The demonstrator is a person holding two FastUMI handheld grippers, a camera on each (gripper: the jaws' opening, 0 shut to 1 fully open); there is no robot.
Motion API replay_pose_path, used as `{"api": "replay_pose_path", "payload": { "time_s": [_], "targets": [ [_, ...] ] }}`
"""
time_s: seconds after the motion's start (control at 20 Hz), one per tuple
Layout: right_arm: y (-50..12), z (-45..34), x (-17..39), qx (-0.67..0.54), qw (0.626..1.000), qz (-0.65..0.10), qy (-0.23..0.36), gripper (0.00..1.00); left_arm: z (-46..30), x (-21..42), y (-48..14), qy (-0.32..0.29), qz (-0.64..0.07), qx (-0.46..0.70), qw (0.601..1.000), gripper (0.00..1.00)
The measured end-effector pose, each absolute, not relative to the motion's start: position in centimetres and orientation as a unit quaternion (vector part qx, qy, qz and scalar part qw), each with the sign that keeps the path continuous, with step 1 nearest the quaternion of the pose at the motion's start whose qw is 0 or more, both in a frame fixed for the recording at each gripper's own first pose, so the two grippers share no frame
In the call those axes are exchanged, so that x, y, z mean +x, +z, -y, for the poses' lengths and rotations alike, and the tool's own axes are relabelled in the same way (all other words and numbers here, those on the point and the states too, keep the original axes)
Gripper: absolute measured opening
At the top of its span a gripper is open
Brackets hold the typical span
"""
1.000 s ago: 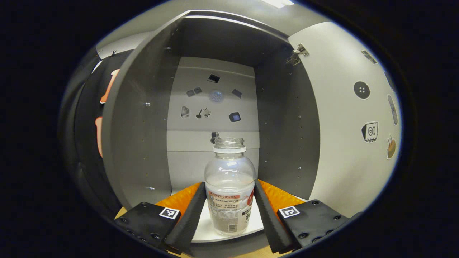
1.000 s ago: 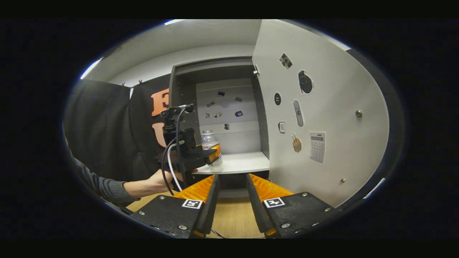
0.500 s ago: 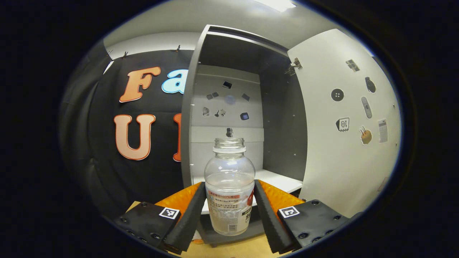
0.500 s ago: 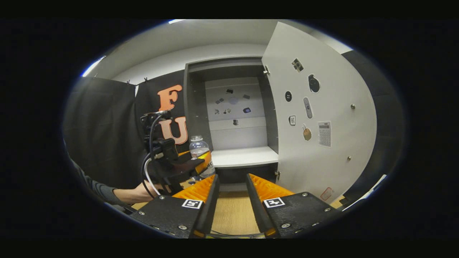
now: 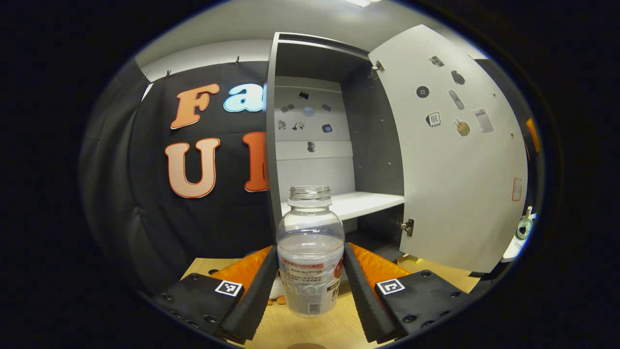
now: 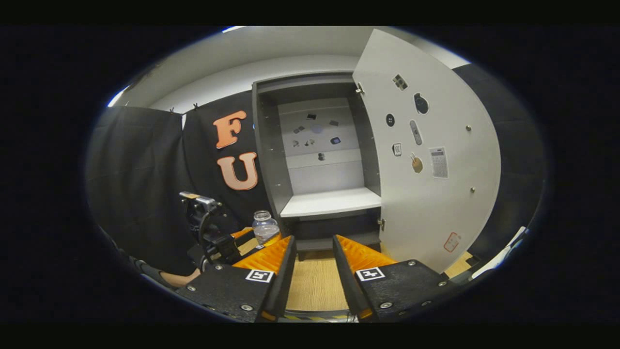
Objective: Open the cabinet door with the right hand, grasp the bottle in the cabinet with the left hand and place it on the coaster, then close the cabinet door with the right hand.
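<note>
In the left gripper view, the black cloth wall [image 5: 145, 160] hung at far left, with the grey cabinet [image 5: 375, 145] standing beside it. The left gripper [image 5: 310, 286] held the clear bottle [image 5: 310, 252] upright in the near centre, both fingers [image 5: 254, 291] pressed against its labelled lower half. The bottle had no cap and was out of the cabinet, in front of the white shelf [image 5: 358, 203] and above the wooden table [image 5: 310, 329]. To the right, the cabinet door [image 5: 450, 174] stood swung wide open, its inner face dotted with small stickers.

In the right gripper view, a sleeve [image 6: 145, 269] and part of a hand [image 6: 181, 277] showed at near left, holding the left gripper [image 6: 252, 237] with the bottle [image 6: 265, 226] in it, low and to the left of the cabinet [image 6: 266, 160]. In the near centre, the right gripper [image 6: 310, 271] hung above the table [image 6: 315, 286] with its fingers [image 6: 283, 276] parted by a moderate gap and nothing between them, pointed at the open cabinet. The shelf [image 6: 329, 202] lay bare beyond it. At right, the door [image 6: 436, 194] stood open, well apart from the right gripper.
</note>
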State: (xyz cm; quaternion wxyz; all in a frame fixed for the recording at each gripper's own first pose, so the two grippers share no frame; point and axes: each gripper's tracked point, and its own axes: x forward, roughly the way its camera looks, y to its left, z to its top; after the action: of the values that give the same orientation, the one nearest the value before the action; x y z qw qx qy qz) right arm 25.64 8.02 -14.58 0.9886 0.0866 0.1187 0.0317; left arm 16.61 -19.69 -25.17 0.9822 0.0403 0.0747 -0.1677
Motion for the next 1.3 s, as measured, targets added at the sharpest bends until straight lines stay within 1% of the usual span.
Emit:
{"api": "replay_pose_path", "payload": {
  "time_s": [0.05, 0.5, 0.6, 0.8, 1.1, 1.3],
  "targets": [
    [-15.1, -8.0, 25.5, 0.086, 0.988, -0.126, 0.031, 0.47, 19.5, 16.1, -26.2, -0.166, -0.082, 0.040, 0.982, 0.84],
    [-17.7, -8.2, 25.3, 0.104, 0.980, -0.167, 0.036, 0.49, 17.9, 12.9, -34.0, -0.159, -0.132, 0.042, 0.978, 0.86],
    [-18.3, -7.9, 25.4, 0.099, 0.978, -0.178, 0.036, 0.49, 17.9, 12.5, -35.5, -0.160, -0.137, 0.042, 0.977, 0.87],
    [-19.2, -7.1, 25.6, 0.105, 0.975, -0.194, 0.033, 0.49, 17.5, 12.1, -38.5, -0.155, -0.159, 0.045, 0.974, 0.86],
    [-21.1, -6.5, 25.7, 0.104, 0.968, -0.225, 0.029, 0.49, 16.3, 11.2, -41.8, -0.141, -0.191, 0.038, 0.971, 0.86],
    [-21.7, -6.9, 26.0, 0.105, 0.965, -0.236, 0.039, 0.49, 15.6, 11.1, -43.5, -0.134, -0.203, 0.039, 0.969, 0.86]
  ]
}}
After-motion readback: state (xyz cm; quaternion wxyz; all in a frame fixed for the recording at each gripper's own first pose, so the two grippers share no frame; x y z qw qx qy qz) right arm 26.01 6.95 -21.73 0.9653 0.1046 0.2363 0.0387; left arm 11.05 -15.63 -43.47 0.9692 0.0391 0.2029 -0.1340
